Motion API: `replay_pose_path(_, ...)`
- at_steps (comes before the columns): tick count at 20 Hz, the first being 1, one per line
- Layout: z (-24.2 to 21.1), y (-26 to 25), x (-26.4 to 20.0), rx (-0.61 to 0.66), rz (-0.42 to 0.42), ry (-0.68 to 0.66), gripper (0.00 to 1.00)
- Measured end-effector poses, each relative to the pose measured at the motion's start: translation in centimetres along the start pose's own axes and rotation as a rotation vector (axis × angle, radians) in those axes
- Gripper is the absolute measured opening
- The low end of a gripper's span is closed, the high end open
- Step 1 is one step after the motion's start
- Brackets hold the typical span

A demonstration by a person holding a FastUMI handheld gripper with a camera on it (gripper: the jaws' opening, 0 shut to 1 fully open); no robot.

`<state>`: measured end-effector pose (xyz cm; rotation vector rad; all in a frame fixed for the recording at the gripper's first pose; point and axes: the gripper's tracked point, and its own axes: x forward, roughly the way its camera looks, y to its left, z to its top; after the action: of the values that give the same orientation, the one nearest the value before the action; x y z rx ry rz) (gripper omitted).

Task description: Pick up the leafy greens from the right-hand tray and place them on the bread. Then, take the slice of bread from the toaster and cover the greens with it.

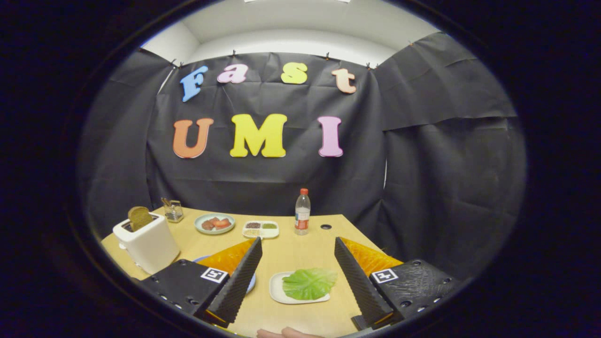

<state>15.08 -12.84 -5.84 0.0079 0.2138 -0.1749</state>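
Hovering above a pale wooden table point(291, 251), your black ribbed two-finger gripper point(296, 270) is spread wide, holding nothing. One flat green lettuce leaf point(310, 283) lies between the fingers on a small white rectangular tray point(276, 287). Left of that tray, the left finger hides most of a blue plate point(252, 283); farther left a white toaster point(146, 245) holds a brown bread slice point(139, 218). Closing too high would likely miss the thin leaf; closing low may drag the tray.
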Motion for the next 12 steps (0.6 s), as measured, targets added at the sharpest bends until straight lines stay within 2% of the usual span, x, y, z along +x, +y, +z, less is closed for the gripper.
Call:
replay_pose_path(7, -6.3, -3.8, 10.1, 0.004, -0.020, 0.209, 0.95)
replay_pose_path(12, -12.9, -7.1, 15.5, 0.063, -0.032, 0.407, 0.95)
